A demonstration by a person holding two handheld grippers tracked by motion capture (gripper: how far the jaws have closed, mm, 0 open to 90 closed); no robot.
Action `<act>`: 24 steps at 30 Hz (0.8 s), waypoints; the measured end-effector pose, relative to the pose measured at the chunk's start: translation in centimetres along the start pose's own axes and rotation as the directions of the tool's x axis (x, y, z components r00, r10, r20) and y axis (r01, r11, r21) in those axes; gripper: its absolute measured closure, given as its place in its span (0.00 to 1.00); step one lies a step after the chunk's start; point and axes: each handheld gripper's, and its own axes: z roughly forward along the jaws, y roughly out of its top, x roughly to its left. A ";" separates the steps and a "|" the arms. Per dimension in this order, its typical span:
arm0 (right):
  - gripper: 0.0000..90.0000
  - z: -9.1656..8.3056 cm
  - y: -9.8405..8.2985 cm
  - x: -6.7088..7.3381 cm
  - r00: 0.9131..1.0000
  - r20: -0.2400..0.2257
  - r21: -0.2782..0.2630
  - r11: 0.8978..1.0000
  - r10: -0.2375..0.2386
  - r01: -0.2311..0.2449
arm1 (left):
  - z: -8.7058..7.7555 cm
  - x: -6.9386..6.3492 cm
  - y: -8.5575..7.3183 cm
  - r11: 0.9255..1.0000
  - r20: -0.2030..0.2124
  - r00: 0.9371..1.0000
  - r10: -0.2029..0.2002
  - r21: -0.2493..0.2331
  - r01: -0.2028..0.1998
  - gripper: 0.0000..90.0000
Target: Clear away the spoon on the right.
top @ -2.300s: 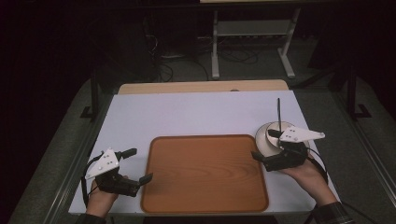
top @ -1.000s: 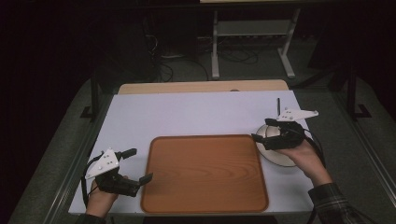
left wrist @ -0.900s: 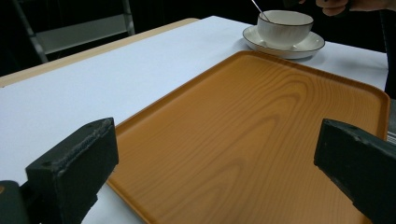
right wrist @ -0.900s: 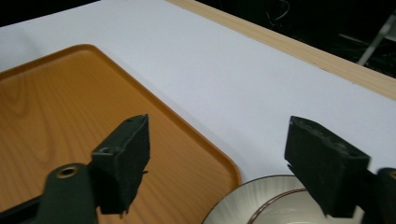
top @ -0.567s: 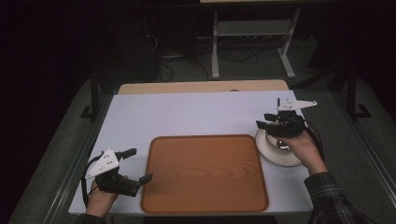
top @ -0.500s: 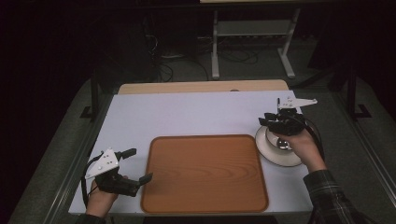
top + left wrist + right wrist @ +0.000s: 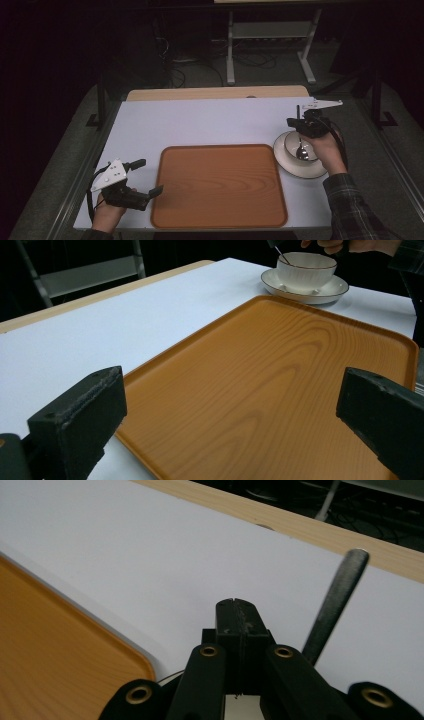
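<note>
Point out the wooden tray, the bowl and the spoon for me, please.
wooden tray (image 7: 220, 187), high view, middle of its flat bottom.
bowl (image 7: 306, 270), left gripper view, its outer wall.
spoon (image 7: 332, 605), right gripper view, its dark handle.

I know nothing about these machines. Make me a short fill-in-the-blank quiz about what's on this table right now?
1. The white bowl sits on a white ____.
2. A spoon rests inside the ____.
3. The wooden tray holds ____ items.
4. The left tool has its jaws ____, while the right tool has its jaws together.

Missing words: saucer; bowl; no; open
</note>
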 end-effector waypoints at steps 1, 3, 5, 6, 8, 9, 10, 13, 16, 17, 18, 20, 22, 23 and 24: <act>0.99 0.1 0.0 -0.2 1.000 0.009 0.004 1.000 0.007 -0.007 | 0.0 0.0 0.0 1.000 -0.001 1.000 -0.001 0.000 0.001 0.00; 0.99 0.2 0.1 -0.6 1.000 0.023 0.008 1.000 0.016 -0.016 | 0.0 0.1 0.0 1.000 -0.002 1.000 -0.004 -0.002 0.004 0.00; 0.99 0.4 0.1 -1.0 0.999 0.033 0.011 1.000 0.027 -0.027 | 0.0 0.1 0.0 1.000 -0.003 1.000 -0.004 -0.002 0.004 0.00; 0.99 0.4 0.1 -1.0 0.999 0.033 0.011 1.000 0.027 -0.027 | 0.0 0.1 0.0 1.000 -0.002 1.000 -0.004 -0.002 0.004 0.00; 0.99 0.5 0.0 -1.2 0.999 0.037 0.017 0.999 0.035 -0.036 | 0.0 0.1 0.0 1.000 -0.001 1.000 -0.003 -0.003 0.003 0.00; 0.99 0.6 0.0 -1.3 0.998 0.041 0.022 0.999 0.037 -0.038 | 0.0 0.1 0.0 1.000 -0.002 1.000 -0.004 -0.002 0.004 0.00; 0.99 0.7 -0.1 -1.4 0.998 0.046 0.026 0.999 0.038 -0.039 | 0.0 0.1 0.0 1.000 -0.002 1.000 -0.003 -0.003 0.003 0.00; 0.99 0.8 -0.1 -1.6 0.997 0.061 0.035 0.998 0.048 -0.050 | -0.1 0.1 0.0 1.000 -0.003 1.000 -0.004 -0.004 0.004 0.00; 0.99 0.8 -0.1 -1.8 0.996 0.072 0.040 0.998 0.054 -0.057 | -0.1 0.1 0.0 1.000 -0.004 1.000 -0.005 -0.006 0.005 0.00; 0.99 0.8 -0.2 -2.0 0.995 0.076 0.041 0.997 0.059 -0.062 | -0.1 0.1 0.0 1.000 -0.005 1.000 -0.005 -0.006 0.005 0.00; 0.99 0.8 -0.2 -2.0 0.995 0.076 0.041 0.997 0.059 -0.062 | -0.1 0.1 0.0 1.000 -0.005 1.000 -0.006 -0.006 0.006 0.00; 0.99 0.7 -0.3 -2.1 0.994 0.086 0.043 0.997 0.060 -0.064 | -0.1 0.1 0.0 1.000 -0.005 1.000 -0.005 -0.005 0.005 0.00; 0.99 0.5 -0.4 -2.3 0.993 0.095 0.043 0.997 0.064 -0.068 | -0.1 0.1 0.0 1.000 -0.004 1.000 -0.005 -0.005 0.005 0.00; 0.99 0.4 -0.4 -2.4 0.993 0.099 0.043 0.997 0.064 -0.069 | -0.1 0.1 0.0 1.000 -0.005 1.000 -0.005 -0.006 0.005 0.00; 0.99 0.4 -0.5 -2.4 0.993 0.101 0.044 0.997 0.065 -0.069 | -0.1 0.1 0.0 1.000 -0.005 1.000 -0.005 -0.006 0.005 0.00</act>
